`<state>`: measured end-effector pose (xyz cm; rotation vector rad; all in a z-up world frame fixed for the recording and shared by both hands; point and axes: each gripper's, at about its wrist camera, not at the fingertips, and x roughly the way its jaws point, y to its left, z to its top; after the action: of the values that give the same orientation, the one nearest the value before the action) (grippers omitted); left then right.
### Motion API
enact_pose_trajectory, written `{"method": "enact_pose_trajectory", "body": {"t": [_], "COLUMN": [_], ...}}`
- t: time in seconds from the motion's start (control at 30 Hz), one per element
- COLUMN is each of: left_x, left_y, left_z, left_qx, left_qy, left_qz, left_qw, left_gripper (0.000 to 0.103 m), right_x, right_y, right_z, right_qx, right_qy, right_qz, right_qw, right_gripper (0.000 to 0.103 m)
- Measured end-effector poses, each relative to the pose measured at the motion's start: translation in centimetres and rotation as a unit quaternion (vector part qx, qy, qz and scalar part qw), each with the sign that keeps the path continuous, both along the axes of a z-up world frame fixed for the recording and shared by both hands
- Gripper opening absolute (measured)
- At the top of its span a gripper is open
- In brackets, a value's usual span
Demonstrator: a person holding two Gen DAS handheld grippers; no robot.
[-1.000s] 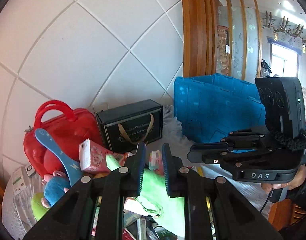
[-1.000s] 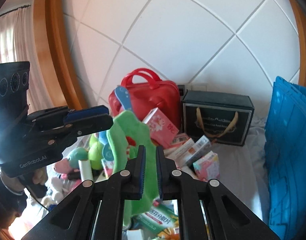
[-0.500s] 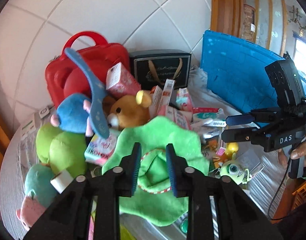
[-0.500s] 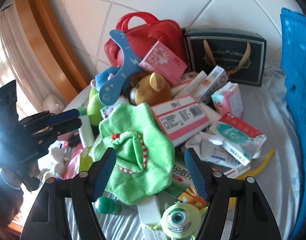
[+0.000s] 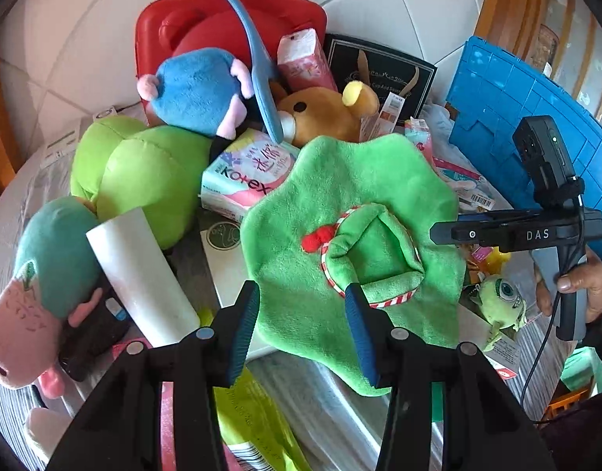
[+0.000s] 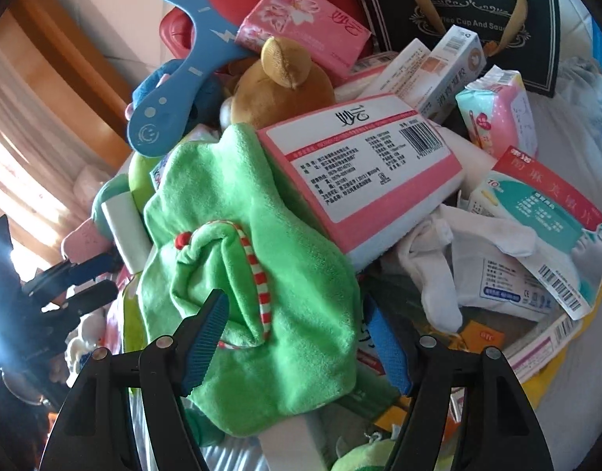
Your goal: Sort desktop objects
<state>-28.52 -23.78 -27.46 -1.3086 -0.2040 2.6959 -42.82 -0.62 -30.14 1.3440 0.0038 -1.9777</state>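
Note:
A green plush cloth (image 5: 352,212) with a red-and-white striped pocket lies on top of a heap of toys and boxes; it also shows in the right wrist view (image 6: 253,274). My left gripper (image 5: 302,325) is open and empty, just above the cloth's near edge. My right gripper (image 6: 297,337) is open and empty, its jaws wide either side of the cloth's lower part. The right gripper also shows in the left wrist view (image 5: 497,231), at the cloth's right. The left gripper shows dimly in the right wrist view (image 6: 81,278).
Around the cloth lie a brown bear (image 5: 324,114), a blue plush (image 5: 198,90), green plush (image 5: 143,172), a white roll (image 5: 139,274), a Kotex pack (image 5: 249,176), a pink-white box (image 6: 363,168) and a Mike toy (image 5: 501,298). Behind stand a red case (image 5: 222,11), black gift box (image 6: 465,19) and blue crate (image 5: 528,117).
Both grippers were shut on the green cloth held up in the air. The right let go first, then the left; the cloth now lies on the heap and both grippers have dropped closer.

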Motion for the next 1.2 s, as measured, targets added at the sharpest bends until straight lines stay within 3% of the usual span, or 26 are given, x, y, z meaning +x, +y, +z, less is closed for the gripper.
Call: {"method": "enact_pose_trajectory", "body": {"t": [0.17, 0.47, 0.57, 0.63, 0.7, 0.73, 0.77, 0.8, 0.9, 1.2], "left_x": [-0.4, -0.2, -0.9, -1.4, -1.8, -1.8, -1.8, -1.8, -1.3, -0.6], "left_y": [-0.1, -1.2, -0.2, 0.5, 1.1, 1.1, 1.5, 2.0, 4.3, 4.5], "left_z": [-2.5, -3.1, -3.3, -3.4, -3.4, -3.2, -3.1, -3.0, -2.8, -1.6], "left_qx": [0.01, 0.013, 0.025, 0.026, 0.031, 0.042, 0.052, 0.057, 0.035, 0.048], "left_qy": [-0.045, -0.053, -0.047, -0.044, -0.04, -0.037, -0.037, -0.038, -0.039, -0.023], "left_qz": [0.001, 0.038, 0.028, 0.02, 0.012, 0.006, -0.004, -0.021, -0.065, -0.071], "left_qw": [0.9989, 0.9978, 0.9982, 0.9985, 0.9987, 0.9984, 0.998, 0.9974, 0.9965, 0.9961], "left_gripper": [0.044, 0.045, 0.052, 0.069, 0.07, 0.064, 0.056, 0.041, 0.027, 0.018], "right_x": [-1.1, -2.0, -2.1, -2.2, -1.9, -1.6, -1.4, -1.1, 0.2, 2.5], "right_y": [0.2, -1.4, -1.8, -2.0, -2.4, -2.5, -2.7, -2.7, -2.5, -1.0], "right_z": [-0.7, -1.4, -1.8, -2.1, -2.2, -2.1, -2.1, -2.0, -0.7, 4.2], "right_qx": [-0.005, -0.009, -0.003, -0.002, 0.009, 0.016, 0.027, 0.029, 0.019, -0.025], "right_qy": [-0.016, -0.023, -0.022, -0.026, -0.019, -0.016, -0.014, -0.014, 0.002, 0.036], "right_qz": [-0.003, 0.018, 0.018, 0.016, 0.022, 0.028, 0.031, 0.034, 0.045, 0.038], "right_qw": [1.0, 1.0, 1.0, 1.0, 1.0, 0.999, 0.999, 0.999, 0.999, 0.998], "right_gripper": [0.072, 0.072, 0.072, 0.072, 0.068, 0.054, 0.028, 0.018, 0.013, 0.012]}}
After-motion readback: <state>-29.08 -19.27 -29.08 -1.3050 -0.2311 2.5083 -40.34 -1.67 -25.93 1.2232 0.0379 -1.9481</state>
